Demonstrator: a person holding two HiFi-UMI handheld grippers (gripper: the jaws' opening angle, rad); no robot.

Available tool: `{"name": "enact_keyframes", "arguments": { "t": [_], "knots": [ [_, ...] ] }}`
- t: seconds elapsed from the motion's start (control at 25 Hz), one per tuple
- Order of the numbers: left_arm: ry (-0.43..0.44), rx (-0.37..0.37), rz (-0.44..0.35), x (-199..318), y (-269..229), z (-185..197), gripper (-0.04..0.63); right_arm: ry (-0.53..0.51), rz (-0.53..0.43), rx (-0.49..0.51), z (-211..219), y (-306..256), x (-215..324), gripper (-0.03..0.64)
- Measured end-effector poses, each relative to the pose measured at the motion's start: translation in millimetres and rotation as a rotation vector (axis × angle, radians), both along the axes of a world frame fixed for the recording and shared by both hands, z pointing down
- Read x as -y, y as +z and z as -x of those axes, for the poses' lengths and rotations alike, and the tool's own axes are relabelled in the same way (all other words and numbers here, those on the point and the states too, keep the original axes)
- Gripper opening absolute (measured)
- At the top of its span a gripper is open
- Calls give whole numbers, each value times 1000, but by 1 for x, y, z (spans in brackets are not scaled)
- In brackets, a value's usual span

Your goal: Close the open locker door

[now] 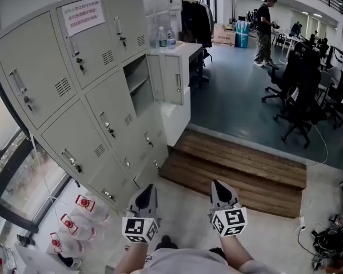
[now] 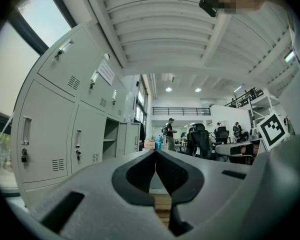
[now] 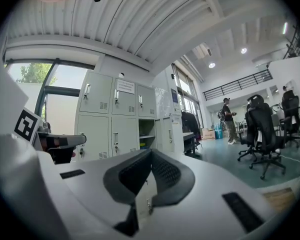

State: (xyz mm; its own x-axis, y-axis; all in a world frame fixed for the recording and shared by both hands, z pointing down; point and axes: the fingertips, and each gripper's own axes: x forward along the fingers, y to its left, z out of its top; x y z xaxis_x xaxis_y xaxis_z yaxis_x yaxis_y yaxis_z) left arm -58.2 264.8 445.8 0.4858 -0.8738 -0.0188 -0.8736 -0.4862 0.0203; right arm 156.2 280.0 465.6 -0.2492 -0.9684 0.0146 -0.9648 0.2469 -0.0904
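The locker door stands open. The left hand-held gripper and right hand-held gripper are both closed, on nothing as far as I can see, well away from it.

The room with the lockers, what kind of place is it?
Probably a big open office: grey lockers along one wall, black office chairs on the floor, and a person standing farther back.

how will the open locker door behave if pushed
The open locker door looks like thin sheet metal, so probably stiff and light. Hinged at one edge, it should swing freely and might bounce back if shoved.
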Motion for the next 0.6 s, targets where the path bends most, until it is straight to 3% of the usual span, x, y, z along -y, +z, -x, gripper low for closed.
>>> {"name": "enact_keyframes", "arguments": {
  "t": [0.32, 0.6],
  "knots": [
    [9, 5, 3, 66, 11, -15, 9, 6, -6, -14, -11, 7, 61, 12],
    [48, -9, 6, 183, 25, -15, 9, 43, -11, -36, -9, 15, 171, 12]
  ]
}}
